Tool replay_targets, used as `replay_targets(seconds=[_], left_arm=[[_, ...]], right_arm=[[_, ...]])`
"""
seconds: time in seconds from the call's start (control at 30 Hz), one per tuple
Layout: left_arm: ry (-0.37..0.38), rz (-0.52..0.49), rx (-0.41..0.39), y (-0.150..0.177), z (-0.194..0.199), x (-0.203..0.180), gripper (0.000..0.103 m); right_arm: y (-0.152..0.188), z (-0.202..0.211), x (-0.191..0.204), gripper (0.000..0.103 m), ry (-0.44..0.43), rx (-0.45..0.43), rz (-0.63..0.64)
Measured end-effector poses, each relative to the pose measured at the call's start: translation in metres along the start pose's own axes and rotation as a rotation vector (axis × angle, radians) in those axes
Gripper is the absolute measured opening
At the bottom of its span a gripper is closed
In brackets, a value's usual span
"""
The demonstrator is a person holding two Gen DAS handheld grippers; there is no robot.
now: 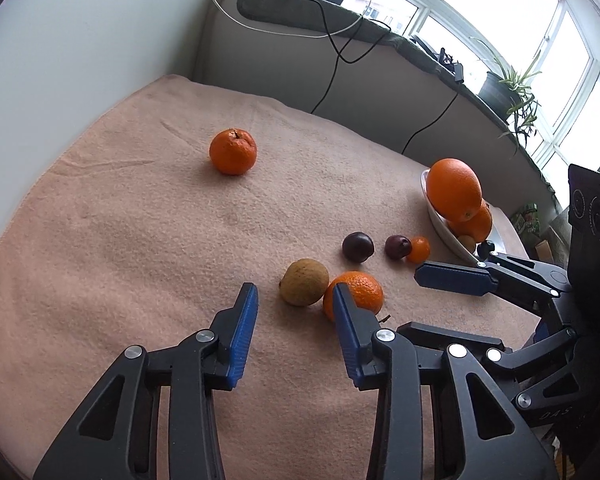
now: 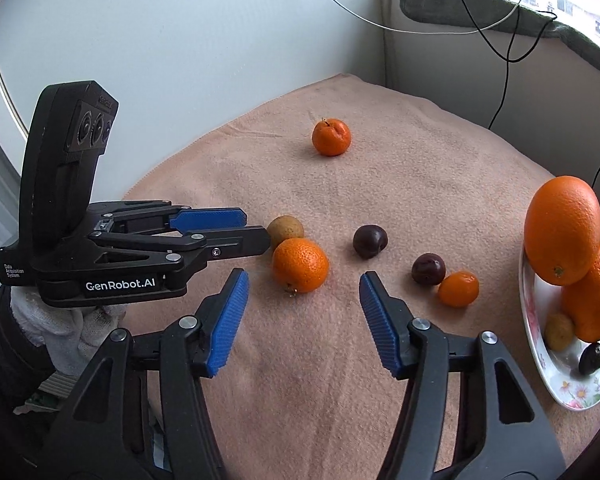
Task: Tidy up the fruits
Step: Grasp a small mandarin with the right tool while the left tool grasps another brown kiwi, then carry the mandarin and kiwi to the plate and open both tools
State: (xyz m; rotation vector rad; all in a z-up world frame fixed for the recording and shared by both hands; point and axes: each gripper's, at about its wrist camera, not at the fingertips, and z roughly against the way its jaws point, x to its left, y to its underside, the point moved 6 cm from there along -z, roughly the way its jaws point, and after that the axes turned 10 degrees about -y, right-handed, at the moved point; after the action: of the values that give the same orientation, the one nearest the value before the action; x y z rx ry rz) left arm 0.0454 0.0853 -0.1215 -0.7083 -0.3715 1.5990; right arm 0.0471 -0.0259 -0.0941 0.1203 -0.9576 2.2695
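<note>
My left hand-held gripper [image 1: 294, 300] and right one [image 2: 304, 284] hang released, empty; the mandarin [image 2: 300, 265] just ahead of both is light, soft-skinned, rollable, so I'd pinch its middle gently.

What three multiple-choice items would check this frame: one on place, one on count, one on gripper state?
1. Where does the biggest orange sit?
A. On another orange in the plate
B. On the windowsill
C. On the floor

2. How many dark plums lie on the cloth, outside the plate?
A. One
B. Two
C. Four

3. How is the right gripper?
A. Shut on a plum
B. Open and empty
C. Shut on a tangerine

Key: 1A, it rests atop the second orange inside the plate; 2B, two plums lie apart on the cloth; 3B, only bare cloth shows between its spread fingers.
</note>
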Motion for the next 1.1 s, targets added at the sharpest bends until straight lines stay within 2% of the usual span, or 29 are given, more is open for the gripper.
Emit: replay_targets(seconds=[0.23, 0.37, 0.5, 0.63, 0.9, 1.0, 1.1], left_arm=[[0.005, -0.008, 0.008, -0.002, -0.004, -0.001, 0.037], [0.017, -0.011, 0.016, -0.004, -0.007, -0.002, 0.037], [0.039, 0.008, 0.031, -0.007, -0.01, 0.0, 0.037], [0.062, 0.032, 0.05, -0.009, -0.014, 0.002, 0.037], [0.046, 0.006, 0.069, -0.005, -0.023, -0.003, 0.035], [0.04, -0.002, 0.063, -0.005, -0.024, -0.005, 0.027], [0.026, -0.019, 0.052, -0.005, -0.022, -0.008, 0.027]], right_arm=[[-0.004, -0.023, 0.001, 0.06, 0.017, 0.041, 0.043], [-0.005, -0.034, -0.005, 0.045, 0.023, 0.067, 0.049], [-0.005, -0.038, -0.01, 0.041, 0.024, 0.072, 0.04], [-0.005, -0.037, -0.013, 0.04, 0.015, 0.065, 0.029], [0.0, -0.021, -0.025, 0.039, 0.025, 0.039, -0.007], [0.001, -0.016, -0.029, 0.039, 0.029, 0.03, -0.021], [0.002, -0.009, -0.03, 0.039, 0.034, 0.021, -0.028]])
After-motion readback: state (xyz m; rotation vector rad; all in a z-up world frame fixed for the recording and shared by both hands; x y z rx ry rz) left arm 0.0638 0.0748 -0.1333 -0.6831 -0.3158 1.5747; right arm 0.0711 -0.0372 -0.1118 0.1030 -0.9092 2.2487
